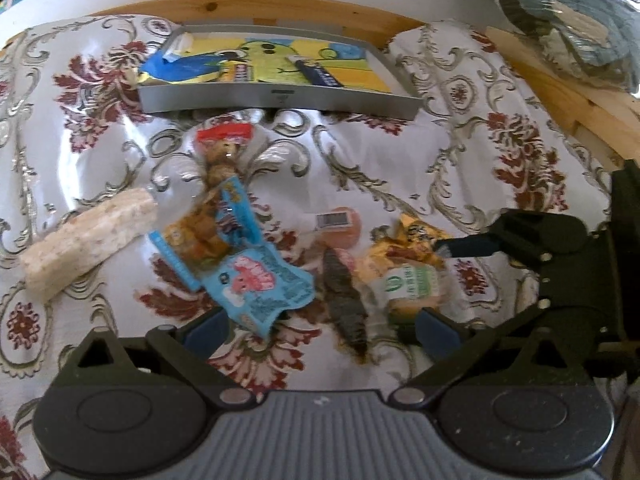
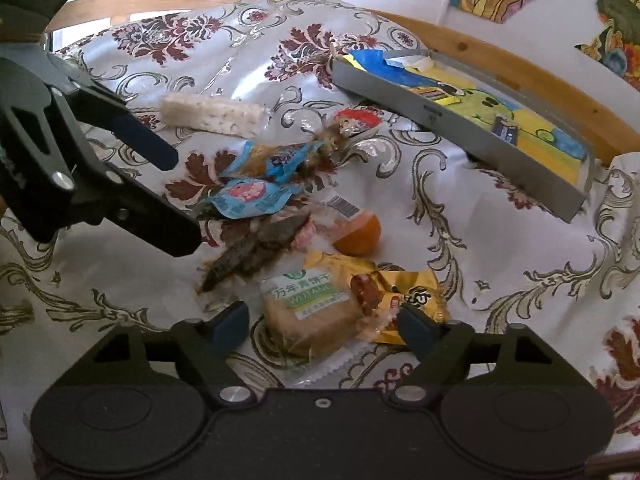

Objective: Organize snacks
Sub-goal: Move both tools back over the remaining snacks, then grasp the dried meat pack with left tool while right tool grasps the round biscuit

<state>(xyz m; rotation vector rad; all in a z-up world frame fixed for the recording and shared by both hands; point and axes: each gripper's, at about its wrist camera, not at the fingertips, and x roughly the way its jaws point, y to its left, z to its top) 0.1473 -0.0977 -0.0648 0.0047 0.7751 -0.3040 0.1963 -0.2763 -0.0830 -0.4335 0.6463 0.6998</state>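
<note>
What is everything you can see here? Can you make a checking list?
Surface: flowered cloth, wrinkled.
Job's things: snack packets heaped mid-cloth: rice bar, blue packet, biscuit pack, orange. Grey tray behind holds few items.
Clutter: nothing seen.
Grippers: left gripper open near blue packet; right gripper open, jaws either side of biscuit pack.
Cables: nothing seen.
Surroundings: wooden frame, pictures on wall.

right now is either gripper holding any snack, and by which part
Nothing is held. The right gripper is open, its fingers either side of the clear-wrapped tan biscuit with a green label. The left gripper is open over the pile.
</note>
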